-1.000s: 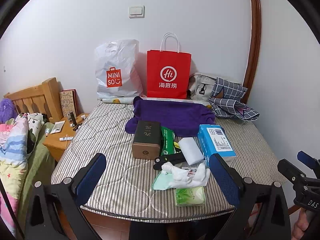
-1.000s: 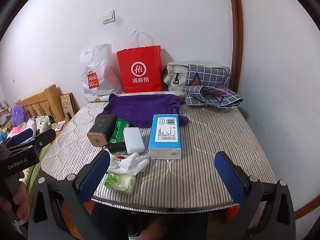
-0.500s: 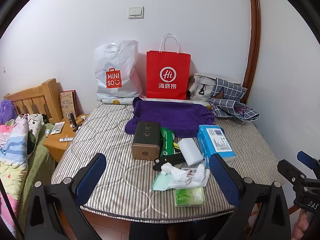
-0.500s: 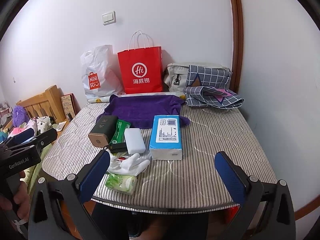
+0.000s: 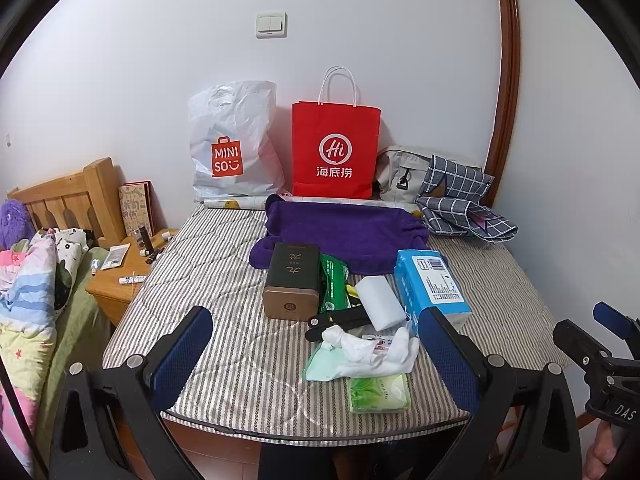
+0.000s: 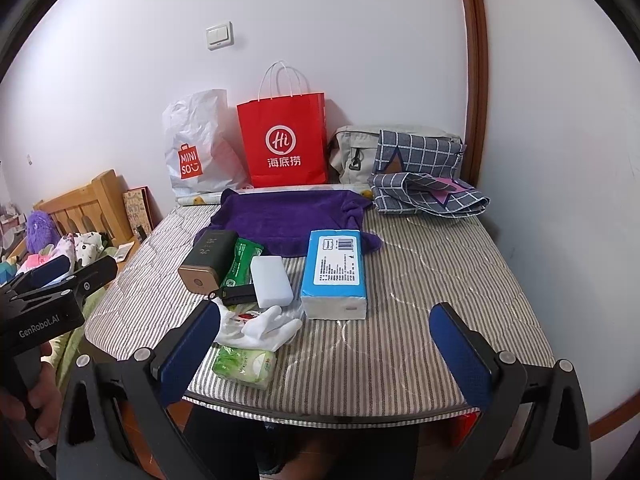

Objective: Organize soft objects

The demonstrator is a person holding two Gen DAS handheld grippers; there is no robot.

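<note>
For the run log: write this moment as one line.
left gripper: open, empty | right gripper: open, empty | white gloves: untouched on mattress | phase: pre-grasp

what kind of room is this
Most likely a bedroom: a striped quilted mattress used as the work surface, a wooden headboard with colourful bedding beside it, and a small bedside table with toiletries.
</note>
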